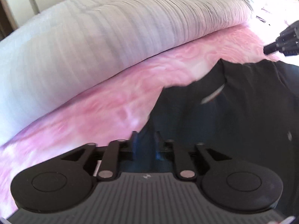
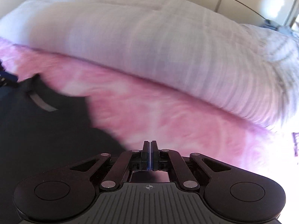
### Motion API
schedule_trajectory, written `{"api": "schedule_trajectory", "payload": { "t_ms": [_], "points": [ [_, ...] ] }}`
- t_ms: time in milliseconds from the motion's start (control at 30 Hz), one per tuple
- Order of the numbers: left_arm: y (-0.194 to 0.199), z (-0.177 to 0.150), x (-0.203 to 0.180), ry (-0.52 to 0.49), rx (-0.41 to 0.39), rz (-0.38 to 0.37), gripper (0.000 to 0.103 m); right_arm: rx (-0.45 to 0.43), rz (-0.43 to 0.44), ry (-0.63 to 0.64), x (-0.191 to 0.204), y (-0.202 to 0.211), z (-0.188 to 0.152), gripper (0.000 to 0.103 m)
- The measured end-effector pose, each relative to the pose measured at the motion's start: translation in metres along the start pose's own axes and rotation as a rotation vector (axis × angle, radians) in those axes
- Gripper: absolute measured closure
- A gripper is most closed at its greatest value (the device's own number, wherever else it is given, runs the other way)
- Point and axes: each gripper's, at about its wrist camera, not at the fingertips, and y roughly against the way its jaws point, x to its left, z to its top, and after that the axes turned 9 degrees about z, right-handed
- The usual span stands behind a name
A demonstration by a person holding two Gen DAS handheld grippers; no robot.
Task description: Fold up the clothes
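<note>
The dark garment lies on the pink blanket, below the white duvet. Left gripper is parted over its edge; right gripper is clenched empty beside it. Pinch one layer, lift evenly.

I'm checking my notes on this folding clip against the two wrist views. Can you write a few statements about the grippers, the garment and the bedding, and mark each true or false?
1. The right gripper has its fingers pressed together. True.
2. The left gripper is shut tight with no gap between its fingers. False: its fingers stand apart, with dark cloth seen between them.
3. The dark garment lies on a pink fluffy blanket. True.
4. The garment is white with red stripes. False: it is dark, almost black, with a small light label near the neck.
5. A pale striped duvet lies bunched beyond the pink blanket. True.
</note>
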Motion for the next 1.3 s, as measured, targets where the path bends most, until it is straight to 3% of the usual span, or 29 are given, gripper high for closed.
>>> {"api": "schedule_trajectory", "payload": {
  "t_ms": [67,100,167,400,500,600,733,833,900,1000,1167,1300],
  "points": [
    [0.025,-0.032,0.019,0.004,0.021,0.034,0.074,-0.014,0.051,0.003,0.031,0.009,-0.010,0.048],
    [0.038,-0.048,0.028,0.006,0.032,0.051,0.073,-0.019,0.080,0.003,0.048,0.014,-0.015,0.045],
    [0.064,-0.080,0.047,0.010,0.054,0.085,0.073,-0.002,0.142,0.010,0.085,0.017,-0.024,0.045],
    [0.099,-0.192,0.140,0.124,0.256,0.178,0.073,0.080,0.330,0.097,0.221,0.005,-0.038,0.045],
    [0.119,-0.225,0.164,0.177,0.260,0.180,0.073,0.087,0.380,0.103,0.271,0.001,-0.031,0.045],
    [0.148,-0.256,0.171,0.162,0.241,0.174,0.073,0.083,0.425,0.115,0.320,-0.002,-0.023,0.045],
    [0.182,-0.298,0.150,-0.023,0.193,0.141,0.073,0.108,0.464,0.168,0.384,-0.011,-0.019,0.045],
    [0.183,-0.326,0.123,-0.214,0.183,0.119,0.072,0.123,0.477,0.187,0.426,-0.018,-0.019,0.045],
    [0.176,-0.339,0.109,-0.328,0.177,0.146,0.072,0.135,0.476,0.202,0.448,-0.021,-0.018,0.045],
    [0.164,-0.354,0.094,-0.476,0.160,0.208,0.099,0.157,0.458,0.216,0.469,-0.023,-0.020,0.045],
    [0.190,-0.368,0.105,-0.528,0.087,0.268,0.099,0.177,0.410,0.236,0.483,-0.014,-0.023,0.045],
    [0.194,-0.376,0.123,-0.523,0.105,0.301,0.099,0.202,0.378,0.200,0.480,-0.010,-0.030,0.045]
  ]
}}
